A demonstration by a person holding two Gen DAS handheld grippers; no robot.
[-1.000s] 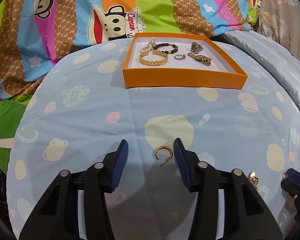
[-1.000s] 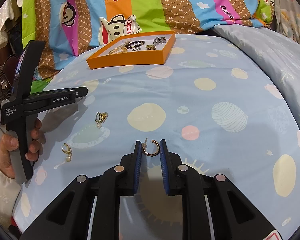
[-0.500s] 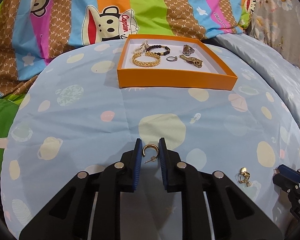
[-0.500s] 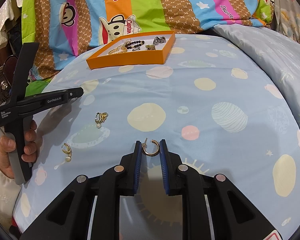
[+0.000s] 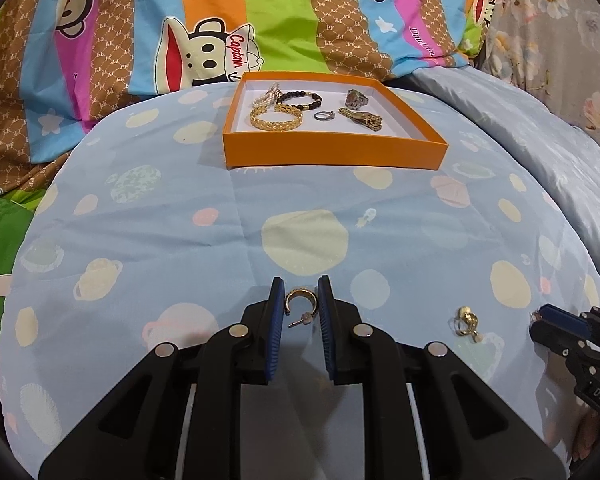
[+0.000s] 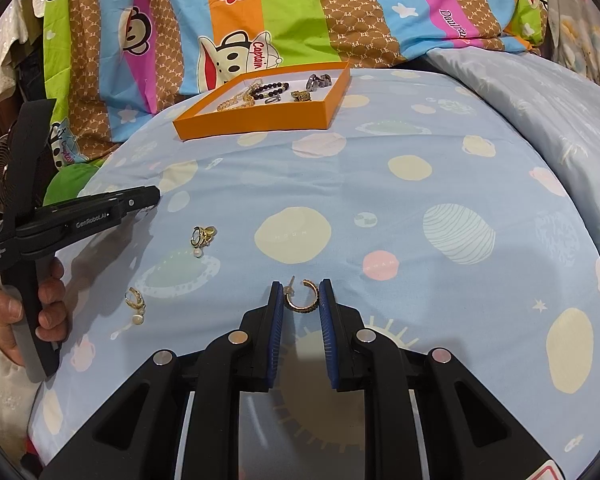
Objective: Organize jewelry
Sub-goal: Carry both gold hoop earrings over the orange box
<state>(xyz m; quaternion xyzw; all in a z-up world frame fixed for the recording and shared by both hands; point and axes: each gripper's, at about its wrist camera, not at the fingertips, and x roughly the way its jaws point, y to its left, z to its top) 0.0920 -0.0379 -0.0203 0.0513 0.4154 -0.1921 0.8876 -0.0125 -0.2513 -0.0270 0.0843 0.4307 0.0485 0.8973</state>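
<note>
My left gripper (image 5: 302, 298) is shut on a gold hoop earring (image 5: 299, 303) and holds it above the blue bedspread. My right gripper (image 6: 302, 298) is shut on a second gold hoop earring (image 6: 301, 296), low over the bedspread. An orange jewelry box (image 5: 332, 152) stands ahead at the far end of the bed, holding a gold bangle (image 5: 276, 119), a beaded bracelet (image 5: 300, 98), rings and other pieces. The box also shows in the right wrist view (image 6: 260, 120). Two pearl drop earrings (image 6: 202, 236) (image 6: 136, 304) lie loose on the spread.
A colourful monkey-print pillow (image 5: 220, 32) lies behind the box. A grey quilt (image 5: 540, 128) is folded at the right. One loose pearl earring (image 5: 466, 322) lies right of my left gripper. The left gripper's body and the hand holding it (image 6: 48, 248) show at the left.
My left gripper has closed on the hoop earring and lifted it off the bedspread, drawing nearer the box. My right gripper has stayed shut on its earring, nearly still.
</note>
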